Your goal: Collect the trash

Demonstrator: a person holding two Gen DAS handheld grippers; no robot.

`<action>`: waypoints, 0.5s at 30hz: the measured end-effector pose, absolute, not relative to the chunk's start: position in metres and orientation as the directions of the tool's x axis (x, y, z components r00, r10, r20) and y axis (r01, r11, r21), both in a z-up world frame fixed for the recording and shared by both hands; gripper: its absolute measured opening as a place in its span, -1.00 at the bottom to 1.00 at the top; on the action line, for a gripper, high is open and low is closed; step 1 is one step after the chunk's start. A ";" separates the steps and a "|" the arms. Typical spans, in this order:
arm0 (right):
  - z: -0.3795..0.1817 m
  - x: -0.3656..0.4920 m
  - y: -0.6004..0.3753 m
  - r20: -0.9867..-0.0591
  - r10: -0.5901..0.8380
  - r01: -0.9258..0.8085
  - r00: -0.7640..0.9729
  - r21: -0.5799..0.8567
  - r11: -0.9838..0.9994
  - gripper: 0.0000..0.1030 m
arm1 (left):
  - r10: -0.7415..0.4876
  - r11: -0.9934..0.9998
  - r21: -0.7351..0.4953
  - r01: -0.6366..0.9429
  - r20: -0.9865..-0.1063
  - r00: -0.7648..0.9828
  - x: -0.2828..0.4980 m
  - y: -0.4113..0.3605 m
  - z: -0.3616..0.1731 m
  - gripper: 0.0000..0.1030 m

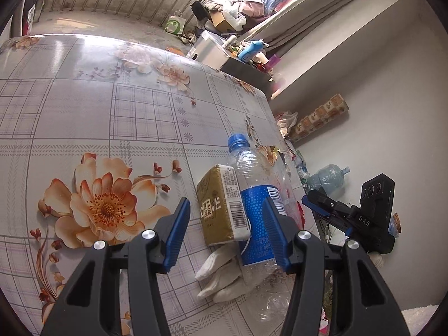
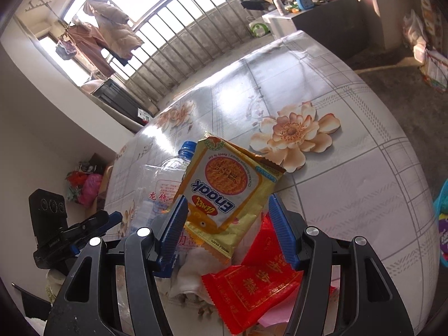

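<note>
In the left wrist view my left gripper [image 1: 226,229] is open, its blue pads on either side of an olive drink carton [image 1: 221,207] and a clear plastic bottle with a blue label [image 1: 257,218]. A crumpled white tissue [image 1: 218,277] lies under them on the floral tablecloth [image 1: 84,112]. In the right wrist view my right gripper [image 2: 226,226] is open around a yellow Enaak noodle snack packet [image 2: 229,190]. Red wrappers [image 2: 252,280] and a white tissue [image 2: 193,274] lie below it. A clear bottle with a blue cap [image 2: 168,184] lies to the left.
The other gripper shows at the table edge in each view, at the right [image 1: 364,212] and at the left [image 2: 56,229]. A large water jug [image 1: 330,176] and bags stand on the floor. A cluttered cabinet [image 2: 322,14] stands beyond the table.
</note>
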State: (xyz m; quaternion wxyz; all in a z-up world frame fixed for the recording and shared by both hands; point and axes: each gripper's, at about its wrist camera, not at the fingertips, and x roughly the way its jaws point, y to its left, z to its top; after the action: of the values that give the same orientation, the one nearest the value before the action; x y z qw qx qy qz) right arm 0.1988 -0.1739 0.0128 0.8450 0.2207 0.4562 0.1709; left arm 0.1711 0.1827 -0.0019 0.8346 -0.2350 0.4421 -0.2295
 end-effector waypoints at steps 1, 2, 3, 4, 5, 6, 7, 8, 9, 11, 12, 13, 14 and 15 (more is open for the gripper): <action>0.012 0.197 -0.174 -0.695 0.487 -0.082 0.529 0.529 0.845 0.12 | -0.578 0.795 -0.579 0.179 -0.635 0.513 0.174 0.179 -0.001 0.00; 0.011 0.195 -0.176 -0.694 0.484 -0.078 0.532 0.529 0.845 0.12 | -0.558 0.811 -0.556 0.182 -0.645 0.522 0.177 0.175 -0.001 0.00; 0.011 0.191 -0.179 -0.693 0.481 -0.073 0.536 0.530 0.845 0.12 | -0.539 0.827 -0.530 0.186 -0.655 0.530 0.178 0.171 -0.001 0.00; 0.010 0.190 -0.179 -0.693 0.477 -0.068 0.540 0.529 0.846 0.12 | -0.522 0.841 -0.507 0.191 -0.664 0.536 0.181 0.167 -0.002 0.00; 0.009 0.191 -0.178 -0.695 0.472 -0.062 0.542 0.528 0.847 0.12 | -0.511 0.850 -0.490 0.196 -0.671 0.538 0.181 0.164 -0.004 0.00; 0.008 0.190 -0.180 -0.697 0.468 -0.056 0.543 0.526 0.849 0.12 | -0.502 0.856 -0.477 0.198 -0.678 0.536 0.182 0.162 -0.006 0.00; 0.007 0.189 -0.181 -0.699 0.464 -0.052 0.544 0.524 0.850 0.12 | -0.494 0.862 -0.468 0.195 -0.687 0.533 0.183 0.159 -0.008 0.00; 0.006 0.187 -0.183 -0.701 0.462 -0.049 0.544 0.523 0.851 0.12 | -0.485 0.867 -0.461 0.190 -0.694 0.531 0.183 0.160 -0.011 0.00; 0.004 0.183 -0.187 -0.703 0.456 -0.045 0.545 0.519 0.854 0.12 | -0.475 0.873 -0.453 0.181 -0.702 0.531 0.182 0.160 -0.014 0.00; 0.004 0.181 -0.187 -0.709 0.443 -0.038 0.548 0.509 0.860 0.12 | -0.460 0.878 -0.452 0.156 -0.711 0.531 0.183 0.167 -0.021 0.00; 0.003 0.182 -0.187 -0.710 0.441 -0.034 0.549 0.508 0.861 0.12 | -0.455 0.879 -0.455 0.142 -0.715 0.531 0.182 0.171 -0.023 0.00; 0.002 0.181 -0.188 -0.711 0.441 -0.030 0.548 0.510 0.860 0.12 | -0.446 0.882 -0.454 0.125 -0.720 0.531 0.181 0.176 -0.026 0.00; 0.000 0.181 -0.189 -0.712 0.439 -0.025 0.548 0.511 0.859 0.12 | -0.434 0.886 -0.450 0.107 -0.727 0.532 0.182 0.180 -0.028 0.00; -0.001 0.181 -0.189 -0.713 0.438 -0.021 0.547 0.512 0.859 0.12 | -0.428 0.887 -0.453 0.091 -0.731 0.532 0.182 0.185 -0.030 0.00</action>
State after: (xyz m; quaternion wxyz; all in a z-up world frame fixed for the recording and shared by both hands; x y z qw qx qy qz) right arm 0.1811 -0.1890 -0.0008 0.8493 0.2289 0.4561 0.1351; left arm 0.1823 0.1852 -0.0299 0.8557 -0.1835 0.4594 -0.1517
